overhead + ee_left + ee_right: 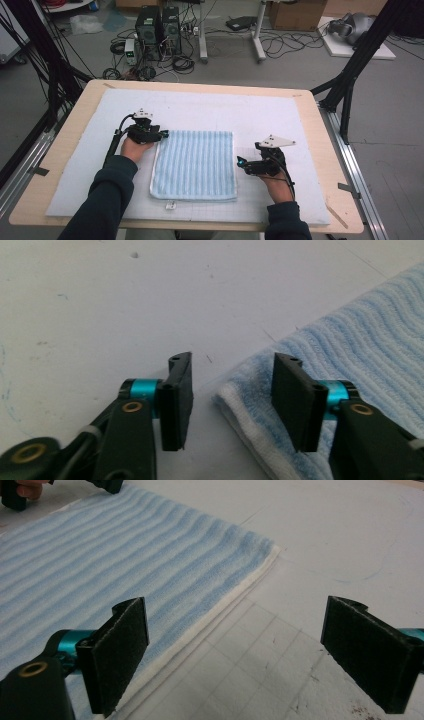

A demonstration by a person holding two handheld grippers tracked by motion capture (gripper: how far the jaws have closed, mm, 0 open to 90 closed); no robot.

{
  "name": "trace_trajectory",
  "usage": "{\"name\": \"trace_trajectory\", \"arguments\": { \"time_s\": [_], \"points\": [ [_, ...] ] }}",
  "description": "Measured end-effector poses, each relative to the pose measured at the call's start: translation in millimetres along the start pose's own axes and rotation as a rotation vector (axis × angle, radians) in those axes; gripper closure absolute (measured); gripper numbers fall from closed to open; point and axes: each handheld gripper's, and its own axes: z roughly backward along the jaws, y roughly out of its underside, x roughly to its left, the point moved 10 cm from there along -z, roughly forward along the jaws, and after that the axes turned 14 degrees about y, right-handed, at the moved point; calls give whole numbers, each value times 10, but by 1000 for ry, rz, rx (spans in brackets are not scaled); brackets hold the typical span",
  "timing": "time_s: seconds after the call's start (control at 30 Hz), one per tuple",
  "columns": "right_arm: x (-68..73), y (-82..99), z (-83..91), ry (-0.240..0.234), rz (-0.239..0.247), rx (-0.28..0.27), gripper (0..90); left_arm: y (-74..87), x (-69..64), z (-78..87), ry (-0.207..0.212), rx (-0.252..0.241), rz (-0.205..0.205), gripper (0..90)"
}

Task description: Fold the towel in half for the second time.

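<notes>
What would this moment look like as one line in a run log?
towel: folded, flat on mat | left gripper: open, jaws astride towel corner | right gripper: open, jaws astride towel edge

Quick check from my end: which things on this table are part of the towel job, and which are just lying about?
In the job:
- blue striped towel, folded flat on the white mat
- left claw, jaws astride the towel's corner, not pressing it
- right claw, open beside the towel's edge

Lying about:
- small white tag at the near edge
- computer towers and cables on the floor
</notes>
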Motion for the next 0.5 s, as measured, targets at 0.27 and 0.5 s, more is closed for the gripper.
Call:
{"name": "trace_trajectory", "arguments": {
  "time_s": [0.27, 0.5],
  "points": [
    [17, 15, -22, -2, 4, 11, 110, 15, -74, -25, 6, 30, -80, 842],
    [61, 4, -84, -19, 3, 18, 110, 16, -71, -24, 11, 28, -76, 861]
  ]
}}
